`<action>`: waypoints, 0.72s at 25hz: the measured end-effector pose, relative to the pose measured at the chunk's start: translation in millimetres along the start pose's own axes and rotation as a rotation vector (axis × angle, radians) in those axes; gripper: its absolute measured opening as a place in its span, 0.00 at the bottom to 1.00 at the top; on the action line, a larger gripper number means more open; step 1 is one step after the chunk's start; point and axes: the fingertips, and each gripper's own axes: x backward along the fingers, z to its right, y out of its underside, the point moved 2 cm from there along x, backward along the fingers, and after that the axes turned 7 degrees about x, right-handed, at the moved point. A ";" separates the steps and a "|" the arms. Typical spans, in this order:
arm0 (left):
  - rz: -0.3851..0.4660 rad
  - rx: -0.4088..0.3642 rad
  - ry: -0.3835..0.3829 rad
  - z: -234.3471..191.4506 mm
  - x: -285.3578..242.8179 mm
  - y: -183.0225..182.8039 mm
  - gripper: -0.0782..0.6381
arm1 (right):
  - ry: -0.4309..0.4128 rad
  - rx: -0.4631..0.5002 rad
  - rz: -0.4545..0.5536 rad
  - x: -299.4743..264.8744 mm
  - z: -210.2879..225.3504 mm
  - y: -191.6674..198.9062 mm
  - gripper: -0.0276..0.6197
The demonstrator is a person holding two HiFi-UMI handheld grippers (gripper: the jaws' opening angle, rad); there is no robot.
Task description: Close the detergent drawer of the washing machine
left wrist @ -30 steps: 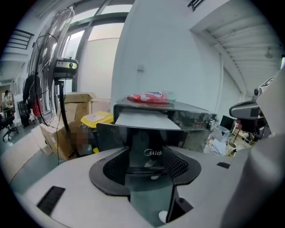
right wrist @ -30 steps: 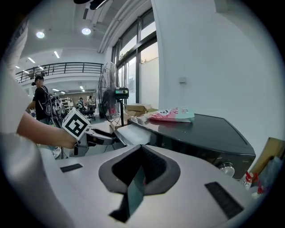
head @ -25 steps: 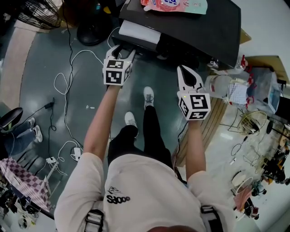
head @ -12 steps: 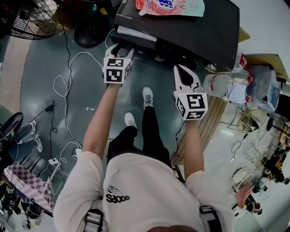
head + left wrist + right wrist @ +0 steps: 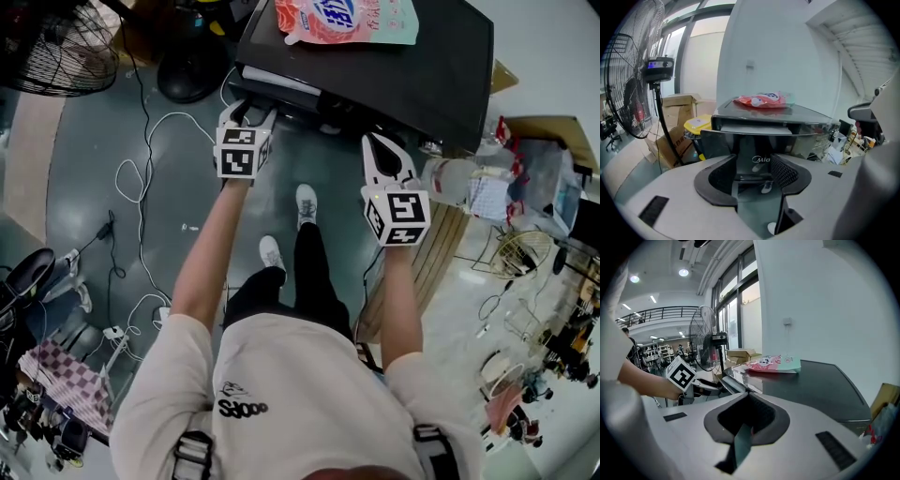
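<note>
Pink pouch ahead of left claw. Fan far left. White cables on floor below.

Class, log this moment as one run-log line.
left tongs: open, at detergent drawer | drawer: partly out | right tongs: shut, empty

White short-sleeved T-shirt with small black chest print, black trousers, white sneakers, grey buckled harness straps at both shoulders, pale grey left claw and right claw, black ribbed pads, black-and-white marker cubes.

Bright, even daylight; fisheye-warped edges
</note>
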 end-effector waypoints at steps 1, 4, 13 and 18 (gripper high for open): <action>-0.006 0.003 -0.001 -0.8 -3.0 -2.0 0.44 | -0.002 0.003 0.000 -0.4 1.2 -1.5 0.04; -0.021 -0.001 -0.018 -0.7 -17.0 -14.1 0.44 | -0.007 0.013 -0.003 0.8 5.8 -3.1 0.04; 0.005 -0.004 -0.005 -2.5 -26.9 -22.0 0.43 | -0.026 0.006 -0.035 -6.2 12.8 14.6 0.04; 0.001 -0.003 0.001 -2.9 -28.4 -22.2 0.43 | -0.034 0.002 -0.033 -13.4 13.5 14.8 0.04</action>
